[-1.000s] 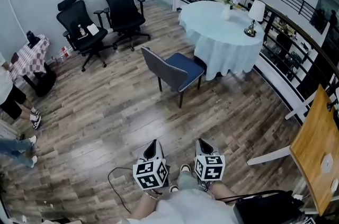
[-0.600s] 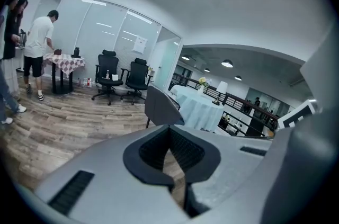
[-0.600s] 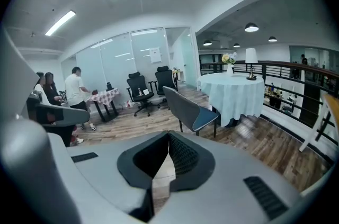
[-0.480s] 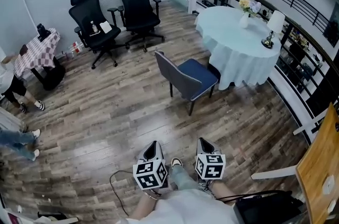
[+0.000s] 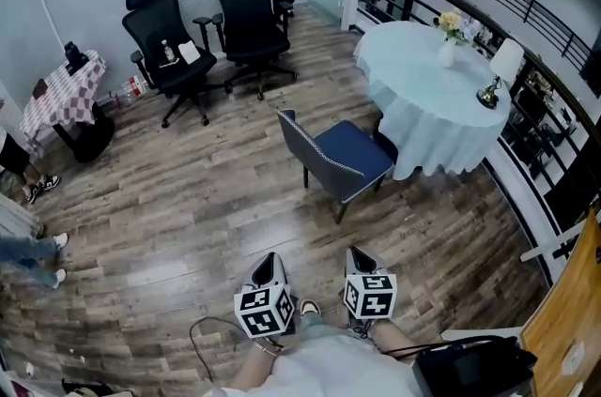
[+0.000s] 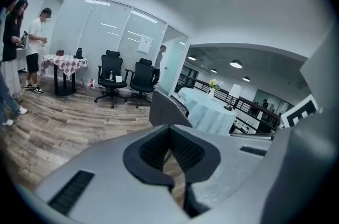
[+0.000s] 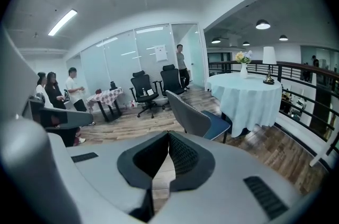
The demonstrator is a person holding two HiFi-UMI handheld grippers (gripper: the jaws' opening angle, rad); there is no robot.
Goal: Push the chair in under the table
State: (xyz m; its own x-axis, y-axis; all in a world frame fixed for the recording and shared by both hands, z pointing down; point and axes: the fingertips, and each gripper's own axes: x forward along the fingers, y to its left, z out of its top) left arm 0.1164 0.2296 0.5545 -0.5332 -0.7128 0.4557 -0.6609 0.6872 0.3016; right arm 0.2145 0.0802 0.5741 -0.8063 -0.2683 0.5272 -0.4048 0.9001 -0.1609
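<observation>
head view only: left hand-held gripper [image 5: 270,259] and right hand-held gripper [image 5: 358,254] sit side by side low in frame, well apart from the chair [image 5: 344,159], with bare wood floor [image 5: 188,207] between; it also shows a black cable [image 5: 199,332] on the floor by the left one and a black bag [image 5: 474,367] bottom right. gripper views only: ceiling strip lights, plus people standing [image 7: 73,91] by the small checked-cloth table [image 5: 58,97]. each gripper view shows its own jaws pressed together, nothing between the pads. hidden/cut off: counter legs are behind the cloth; in the left gripper view the chair seat is mostly behind the chair back and the gripper body; the person holding the tools is cut off at the bottom edge; items on one of the two black office chairs [image 5: 249,15] by the far wall are too small to identify. chair: grey back, blue seat, thin dark legs, upright, back toward the camera, seat facing the round counter [image 5: 427,95] with a pale cloth. seat front is just beside the cloth hem, can't tell if touching; seat not under the counter. flower vase [image 5: 449,48] and table lamp [image 5: 500,71] stand on the counter
</observation>
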